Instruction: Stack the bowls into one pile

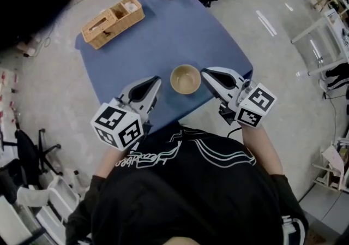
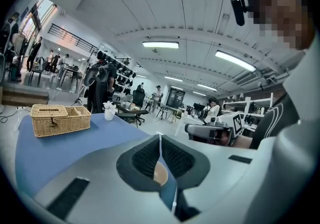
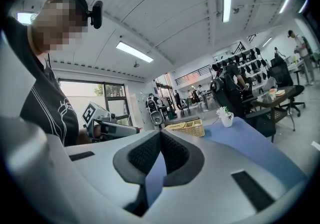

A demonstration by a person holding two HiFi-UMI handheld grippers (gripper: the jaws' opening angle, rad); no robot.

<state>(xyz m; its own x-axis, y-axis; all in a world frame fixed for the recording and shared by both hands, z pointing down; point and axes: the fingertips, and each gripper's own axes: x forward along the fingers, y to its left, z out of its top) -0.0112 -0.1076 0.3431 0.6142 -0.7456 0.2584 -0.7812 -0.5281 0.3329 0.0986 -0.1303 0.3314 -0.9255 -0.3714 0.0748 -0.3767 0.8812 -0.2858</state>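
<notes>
Black shirt (image 1: 185,195) at 6 o'clock. Left gripper (image 1: 155,81) at 9, right gripper (image 1: 205,72) at 3 of tan bowl (image 1: 185,79); both closed tight, empty. Risk: nudging tan bowl off near table (image 1: 163,36) edge.

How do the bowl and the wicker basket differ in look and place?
The bowl is round and smooth; the wicker basket is rectangular and woven. The bowl sits toward the near edge; the wicker basket sits at the far left corner. Both are tan and rest on the blue table.
</notes>
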